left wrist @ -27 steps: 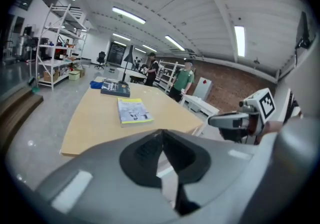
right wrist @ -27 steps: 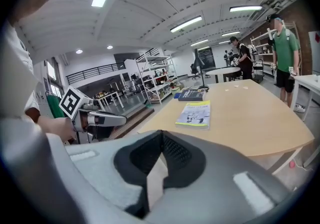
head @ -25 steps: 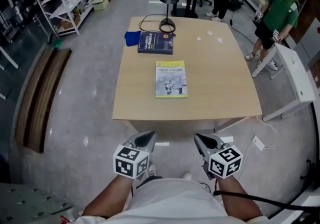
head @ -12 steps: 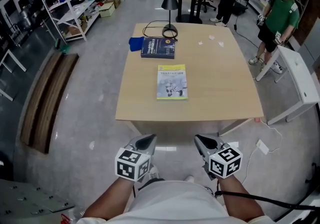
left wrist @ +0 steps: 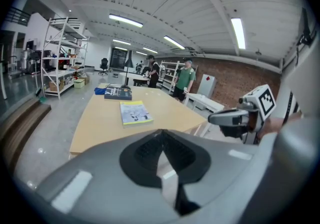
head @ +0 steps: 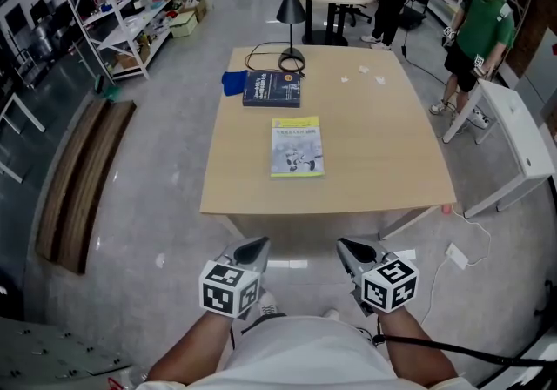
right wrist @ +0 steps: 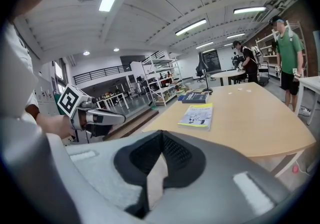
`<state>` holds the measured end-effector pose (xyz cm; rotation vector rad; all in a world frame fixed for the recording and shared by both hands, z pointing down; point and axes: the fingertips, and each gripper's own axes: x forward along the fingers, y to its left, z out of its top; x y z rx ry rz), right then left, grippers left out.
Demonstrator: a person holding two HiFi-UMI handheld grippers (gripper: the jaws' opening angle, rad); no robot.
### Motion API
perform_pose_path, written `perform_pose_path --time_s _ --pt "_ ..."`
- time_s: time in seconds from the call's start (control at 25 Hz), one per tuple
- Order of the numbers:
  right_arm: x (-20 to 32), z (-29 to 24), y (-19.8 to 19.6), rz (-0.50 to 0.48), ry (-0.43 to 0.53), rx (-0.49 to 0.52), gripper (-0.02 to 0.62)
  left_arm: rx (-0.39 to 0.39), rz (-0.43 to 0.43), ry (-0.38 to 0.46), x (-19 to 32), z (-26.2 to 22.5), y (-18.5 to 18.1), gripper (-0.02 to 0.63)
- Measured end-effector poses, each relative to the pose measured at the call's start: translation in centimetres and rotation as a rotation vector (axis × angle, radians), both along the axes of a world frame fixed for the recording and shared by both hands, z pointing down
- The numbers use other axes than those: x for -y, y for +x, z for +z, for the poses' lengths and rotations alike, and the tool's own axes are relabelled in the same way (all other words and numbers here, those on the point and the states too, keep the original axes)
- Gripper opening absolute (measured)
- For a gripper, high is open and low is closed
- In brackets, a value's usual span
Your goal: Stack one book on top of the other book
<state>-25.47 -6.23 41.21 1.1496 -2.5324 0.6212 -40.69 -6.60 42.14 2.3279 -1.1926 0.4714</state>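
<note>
A yellow-edged book (head: 298,146) lies flat in the middle of the wooden table (head: 392,162). A dark blue book (head: 271,89) lies farther back, toward the table's far left. Both books also show in the left gripper view, yellow book (left wrist: 134,112) and blue book (left wrist: 118,93), and in the right gripper view, yellow book (right wrist: 198,115) and blue book (right wrist: 195,98). My left gripper (head: 255,248) and right gripper (head: 351,250) hang side by side in front of the table's near edge, well short of the books. Both are shut with nothing between the jaws.
A black desk lamp (head: 290,18) with its cable stands behind the blue book, and a blue cloth (head: 232,82) lies left of it. Shelving (head: 122,5) lines the left side, a bench (head: 83,172) lies on the floor. Two people (head: 474,36) stand at the right rear by a white table (head: 513,137).
The table and books have shifted slightly in the head view as the camera moved. Both grippers keep their places in front of the table and stay shut.
</note>
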Motion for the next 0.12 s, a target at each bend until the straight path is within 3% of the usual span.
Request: perform_pose_path --time_s 0.12 --pt "-0.26 0.1 -0.13 -0.003 -0.003 -0.005 0.002 0.002 -0.003 -0.001 -0.16 0.02 -0.22 0.006"
